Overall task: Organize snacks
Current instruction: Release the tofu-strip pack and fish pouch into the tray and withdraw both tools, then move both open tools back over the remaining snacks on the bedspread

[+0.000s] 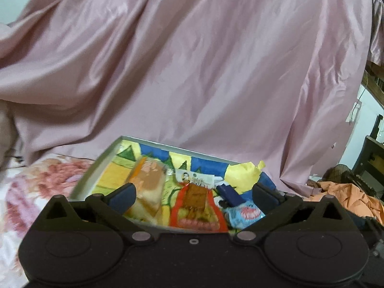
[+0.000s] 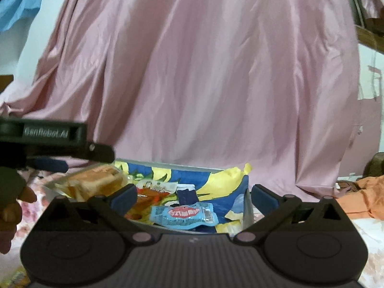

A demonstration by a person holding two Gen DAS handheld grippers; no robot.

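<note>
A shallow box (image 1: 100, 158) with a colourful drawn lining holds the snacks. In the left wrist view a clear-wrapped bread (image 1: 148, 184) lies at its left, an orange-red packet (image 1: 196, 206) in the middle, a light blue packet (image 1: 244, 212) and a dark blue stick (image 1: 228, 192) at the right. My left gripper (image 1: 193, 194) is open and empty just in front of the box. My right gripper (image 2: 193, 195) is open and empty over the box's near edge, the light blue packet (image 2: 184, 214) between its fingers. The left gripper (image 2: 51, 163) shows above the bread (image 2: 96, 183).
A pink satin sheet (image 1: 192, 60) hangs behind the box. A floral bedsheet (image 1: 36, 187) lies under it. Orange cloth (image 1: 348, 196) sits at the right. A hand (image 2: 12, 206) shows at the left edge of the right wrist view.
</note>
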